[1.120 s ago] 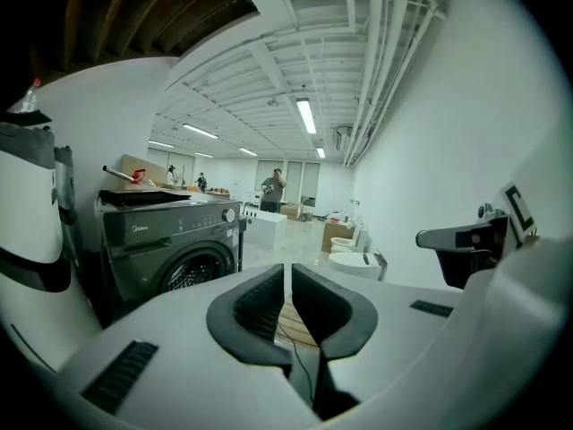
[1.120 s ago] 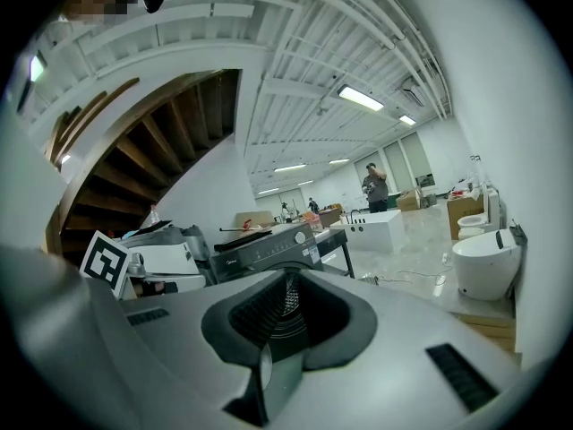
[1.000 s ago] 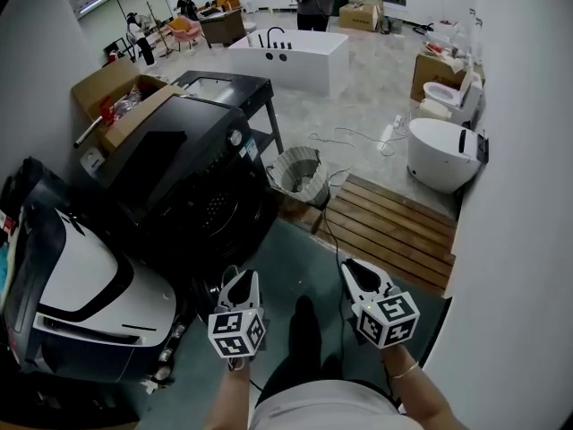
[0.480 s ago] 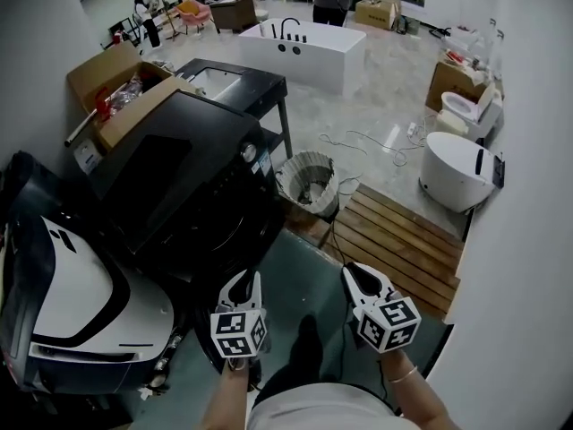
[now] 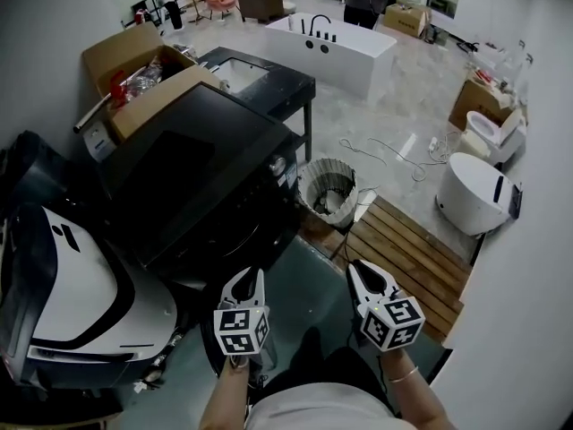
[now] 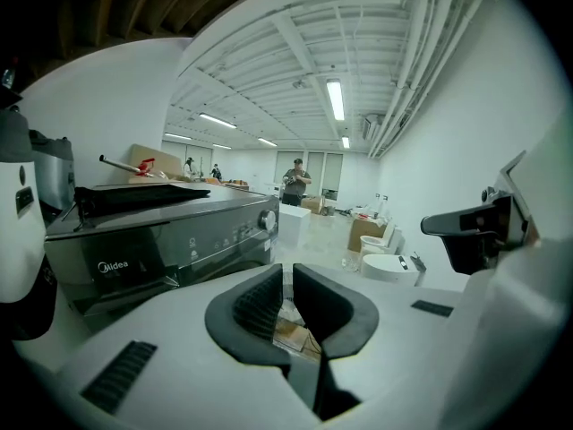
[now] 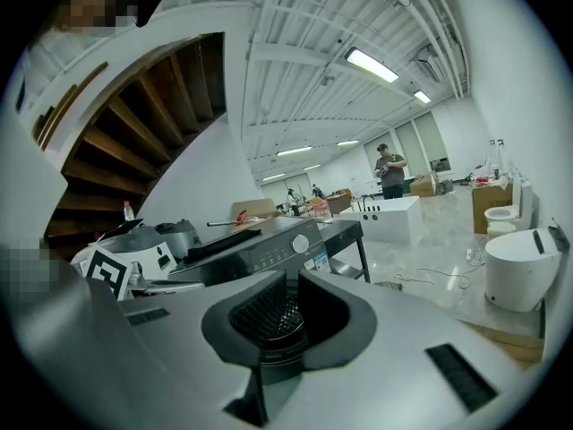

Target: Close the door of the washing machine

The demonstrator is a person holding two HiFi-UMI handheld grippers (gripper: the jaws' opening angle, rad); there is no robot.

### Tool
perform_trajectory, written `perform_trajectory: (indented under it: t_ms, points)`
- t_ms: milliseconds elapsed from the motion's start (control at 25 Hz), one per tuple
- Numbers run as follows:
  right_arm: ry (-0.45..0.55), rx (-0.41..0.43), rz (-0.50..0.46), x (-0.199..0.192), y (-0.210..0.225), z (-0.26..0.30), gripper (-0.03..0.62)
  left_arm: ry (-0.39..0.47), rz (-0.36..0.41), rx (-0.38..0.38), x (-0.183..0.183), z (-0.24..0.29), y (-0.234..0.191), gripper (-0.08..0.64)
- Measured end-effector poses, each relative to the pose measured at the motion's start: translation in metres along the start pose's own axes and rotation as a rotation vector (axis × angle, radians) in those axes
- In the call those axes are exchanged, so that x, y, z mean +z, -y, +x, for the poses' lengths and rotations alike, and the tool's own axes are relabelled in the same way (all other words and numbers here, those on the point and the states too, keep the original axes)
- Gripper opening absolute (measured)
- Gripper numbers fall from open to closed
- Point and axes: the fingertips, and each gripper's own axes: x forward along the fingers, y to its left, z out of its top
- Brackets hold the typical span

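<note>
Head view: my left gripper [image 5: 243, 281] and right gripper [image 5: 363, 273] are side by side at the bottom of the frame, both aimed at the black front-loading washing machine [image 5: 192, 182]. It stands just ahead and to the left, between a white appliance [image 5: 63, 285] and a ribbed bin [image 5: 329, 191], and I cannot make out its door. A wooden slatted platform [image 5: 403, 249] lies to the right. Left gripper view: the jaws of the left gripper [image 6: 287, 280] are almost together with only a thin slit between them and hold nothing. The washing machine [image 6: 170, 240] fills the left. Right gripper view: the jaws of the right gripper [image 7: 291, 287] are likewise nearly closed and empty. Perforated drum metal shows through the slit, below the control panel of the washing machine [image 7: 260, 253].
</note>
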Motion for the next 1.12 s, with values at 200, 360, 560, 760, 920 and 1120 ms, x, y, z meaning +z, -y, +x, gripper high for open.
perform_trajectory:
  t_ms: [200,360,560,760,920,1120]
  points:
    - [-0.032,0.044,0.002,-0.001,-0.003,0.033,0.031,-0.005,-0.021,0.056,-0.003,0.006,-0.024,0.052]
    - [-0.068,0.115,-0.007,0.002,-0.007,0.067,0.031,-0.01,-0.06,0.135,-0.006,0.006,-0.048,0.076]
    - [-0.113,0.263,-0.058,0.015,-0.024,0.118,0.031,-0.007,-0.125,0.275,-0.008,0.001,-0.081,0.107]
    - [-0.193,0.459,-0.127,0.017,-0.062,0.159,0.029,0.005,-0.232,0.476,-0.02,-0.03,-0.112,0.136]
    - [-0.261,0.612,-0.178,0.002,-0.098,0.185,0.029,-0.017,-0.296,0.655,-0.048,-0.068,-0.132,0.168]
    - [-0.357,0.775,-0.226,-0.033,-0.149,0.194,0.029,-0.07,-0.413,0.86,-0.103,-0.131,-0.143,0.187]
